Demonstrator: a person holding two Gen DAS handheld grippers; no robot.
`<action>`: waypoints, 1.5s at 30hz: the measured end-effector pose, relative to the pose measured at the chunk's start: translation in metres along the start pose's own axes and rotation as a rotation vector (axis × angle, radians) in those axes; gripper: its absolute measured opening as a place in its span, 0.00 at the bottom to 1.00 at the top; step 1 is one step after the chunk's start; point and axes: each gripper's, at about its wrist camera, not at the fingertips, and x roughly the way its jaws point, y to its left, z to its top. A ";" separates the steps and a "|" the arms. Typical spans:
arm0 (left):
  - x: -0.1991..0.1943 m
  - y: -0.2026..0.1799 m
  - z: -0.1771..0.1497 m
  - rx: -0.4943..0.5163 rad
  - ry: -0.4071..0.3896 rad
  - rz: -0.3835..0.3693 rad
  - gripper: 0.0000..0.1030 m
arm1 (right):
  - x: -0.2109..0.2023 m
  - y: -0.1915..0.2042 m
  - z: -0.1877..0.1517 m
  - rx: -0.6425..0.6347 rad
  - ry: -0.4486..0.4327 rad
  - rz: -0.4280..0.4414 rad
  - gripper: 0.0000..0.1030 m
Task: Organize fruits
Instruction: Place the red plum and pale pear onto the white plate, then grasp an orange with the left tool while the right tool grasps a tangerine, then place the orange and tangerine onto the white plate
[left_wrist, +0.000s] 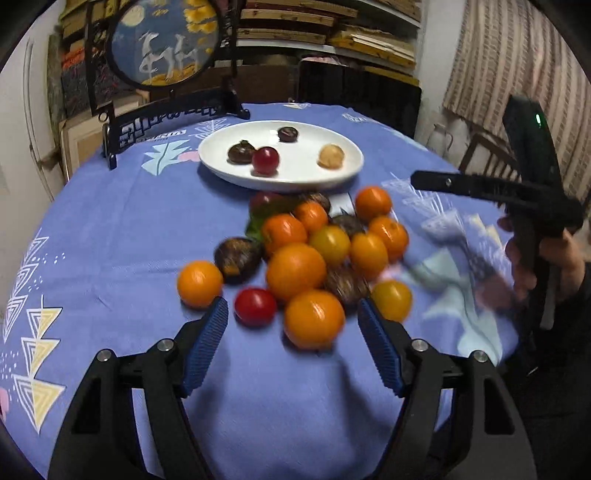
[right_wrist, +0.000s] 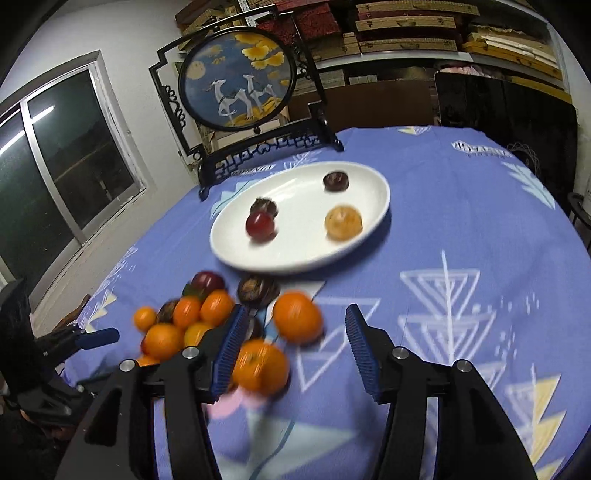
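Four fruits are already sitting on the white plate (left_wrist: 347, 167) at upper centre while both grippers, left gripper (left_wrist: 293, 308) and right gripper (right_wrist: 295, 315), are hanging spread and empty over the fruit pile (left_wrist: 306, 254) on the tabletop (left_wrist: 122, 236), so picking one orange (left_wrist: 314, 319) is likely coming next.

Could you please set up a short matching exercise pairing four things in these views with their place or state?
Things:
1. pale tan fruit
2. red tomato
3. round deer screen
4. left gripper

Places or states:
A. open, nothing pressed between its pads
B. on the white plate
C. standing on the cloth behind the plate
D. on the blue tablecloth, at the near edge of the fruit pile

Pairs: 1-B, 2-D, 3-C, 4-A
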 end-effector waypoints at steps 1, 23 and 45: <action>0.000 -0.004 -0.003 0.013 -0.004 0.011 0.68 | -0.002 0.002 -0.005 0.000 0.002 0.002 0.54; -0.021 0.004 -0.014 -0.088 -0.120 -0.006 0.39 | 0.014 0.085 -0.065 -0.231 0.173 0.136 0.54; 0.009 0.029 0.074 -0.116 -0.136 -0.054 0.39 | -0.010 0.017 0.034 -0.065 0.005 0.143 0.36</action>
